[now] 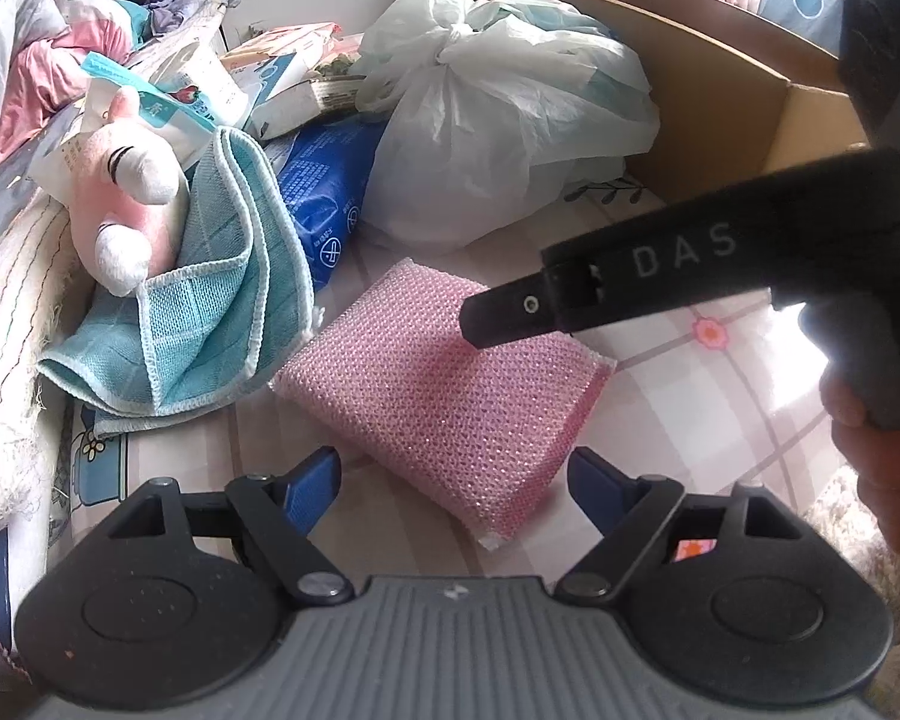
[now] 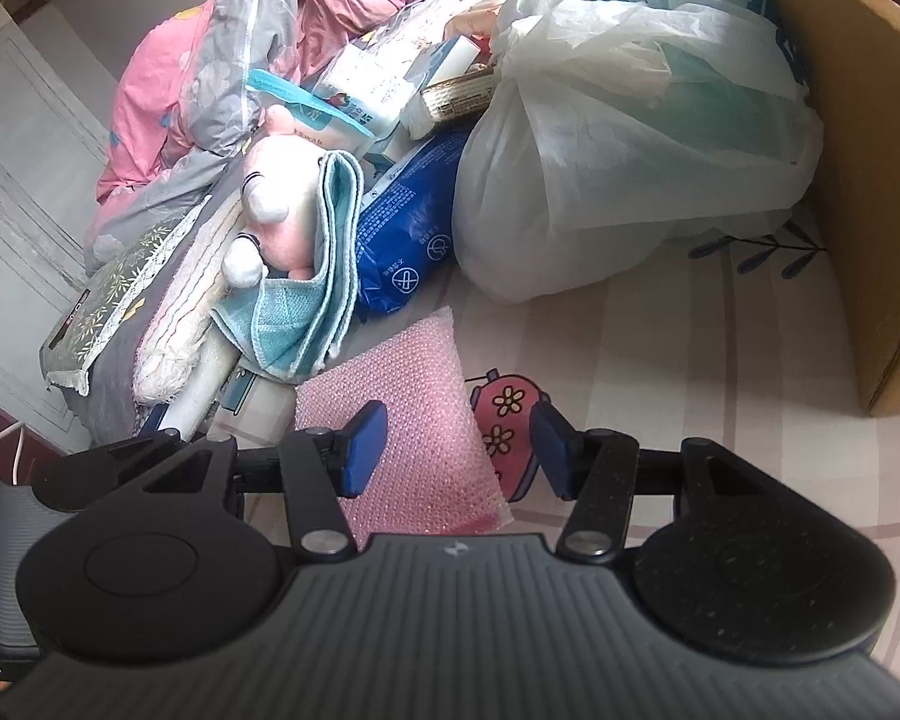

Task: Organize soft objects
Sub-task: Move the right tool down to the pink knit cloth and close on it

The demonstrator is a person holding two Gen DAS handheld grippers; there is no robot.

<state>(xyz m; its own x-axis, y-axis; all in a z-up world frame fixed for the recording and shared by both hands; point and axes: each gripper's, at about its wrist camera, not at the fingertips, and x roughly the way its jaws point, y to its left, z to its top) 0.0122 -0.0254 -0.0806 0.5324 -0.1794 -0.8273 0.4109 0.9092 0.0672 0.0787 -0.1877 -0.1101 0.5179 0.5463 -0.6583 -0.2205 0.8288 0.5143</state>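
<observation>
A pink mesh sponge (image 1: 444, 390) lies flat on the patterned bedsheet (image 1: 720, 372). My left gripper (image 1: 453, 480) hovers open just in front of its near corner, blue fingers (image 1: 315, 489) wide apart and touching nothing. My right gripper (image 1: 480, 324) reaches in from the right above the sponge's far edge, with a hand (image 1: 870, 450) on its grip. In the right wrist view the right gripper (image 2: 456, 450) is open; its left finger (image 2: 363, 447) is over the sponge (image 2: 414, 396) and the other stands off its right side. A pink plush toy (image 1: 126, 192) rests in a teal cloth (image 1: 210, 300).
Left of the sponge a heap holds a blue packet (image 1: 324, 198), tissue packs and a pink quilt (image 1: 30, 60). A tied white plastic bag (image 1: 498, 120) sits behind the sponge. A cardboard box (image 2: 870, 180) walls off the right side.
</observation>
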